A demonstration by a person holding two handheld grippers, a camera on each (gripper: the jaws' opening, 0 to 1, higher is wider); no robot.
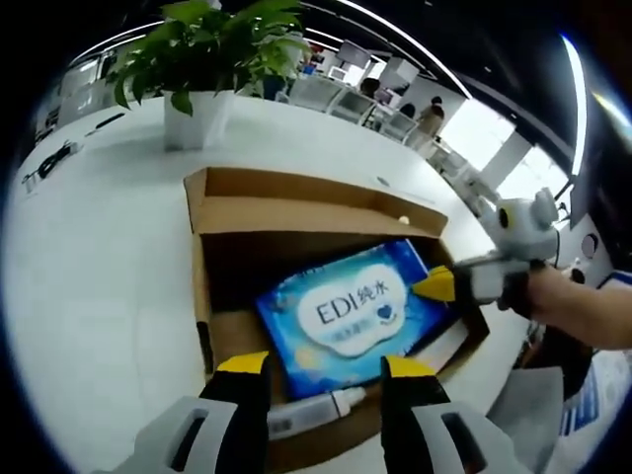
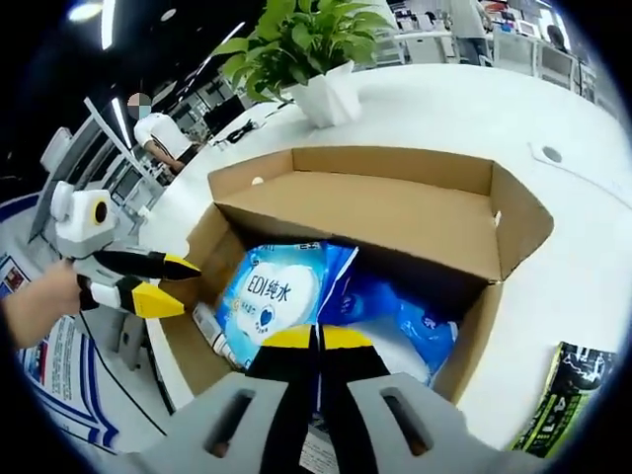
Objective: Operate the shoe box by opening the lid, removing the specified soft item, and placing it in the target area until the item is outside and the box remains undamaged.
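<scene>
While the cardboard box (image 2: 395, 212) lies open, the glossy blue soft pack (image 1: 351, 316) rests inside; the left gripper (image 1: 326, 373) gapes released above it, the right gripper (image 2: 318, 341) clenched, empty.

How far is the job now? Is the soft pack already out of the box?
Done: the shoe box lid stands open. In hand: the right gripper is shut at the edge of the blue wipes pack; whether it pinches the pack is unclear. The left gripper is open above the box. Left: the pack lies inside, so lifting and placing remain.
</scene>
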